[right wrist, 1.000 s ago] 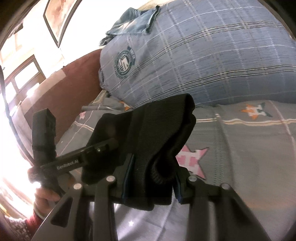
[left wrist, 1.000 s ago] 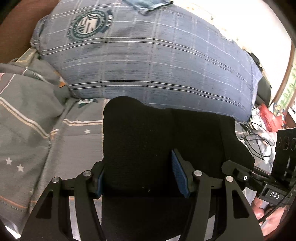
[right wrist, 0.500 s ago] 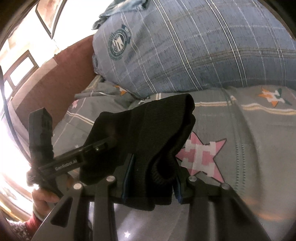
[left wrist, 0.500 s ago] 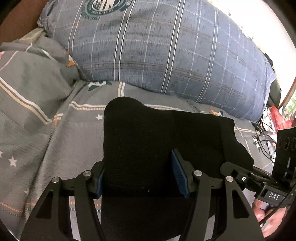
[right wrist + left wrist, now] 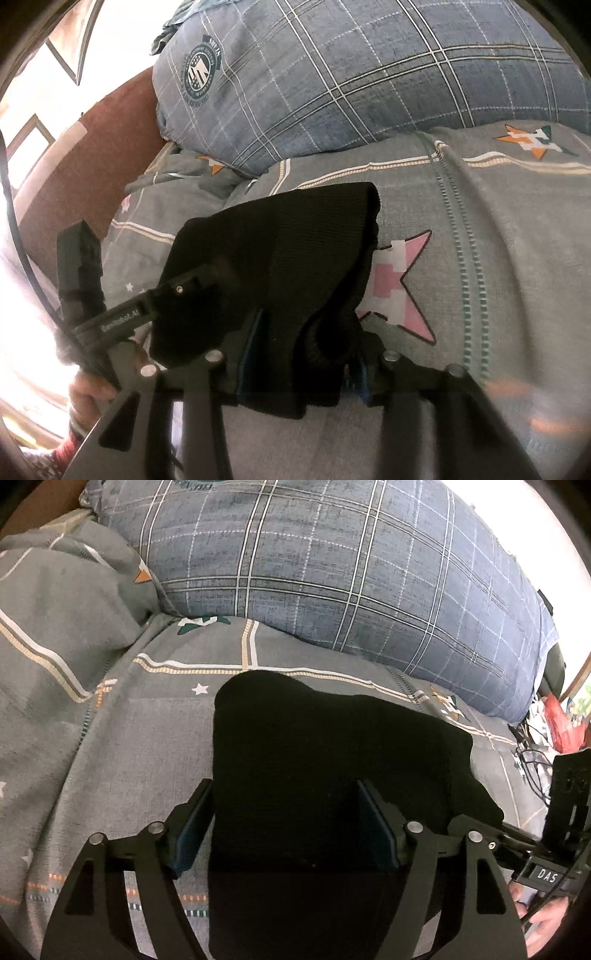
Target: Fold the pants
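My left gripper [image 5: 286, 827] has the black knitted pants [image 5: 332, 760] between its blue pads [image 5: 376, 830]. Its jaws have just been opening: the left pad now stands off the cloth, so that side is let go. The bundle lies low on the grey star-patterned bedspread [image 5: 147, 738], short of the blue plaid pillow [image 5: 332, 572] that lines the bed's far edge.

In my right gripper [image 5: 299, 354] the thick rolled end of the same pants [image 5: 280, 266] fills the gap. These jaws have also just been opening, but the cloth hides the pad faces and I cannot tell whether they press on it.

I judge this the setting-down step of a fold. Next I should free both sides fully, draw the tongs back without dragging the cloth, then press the stack flat.
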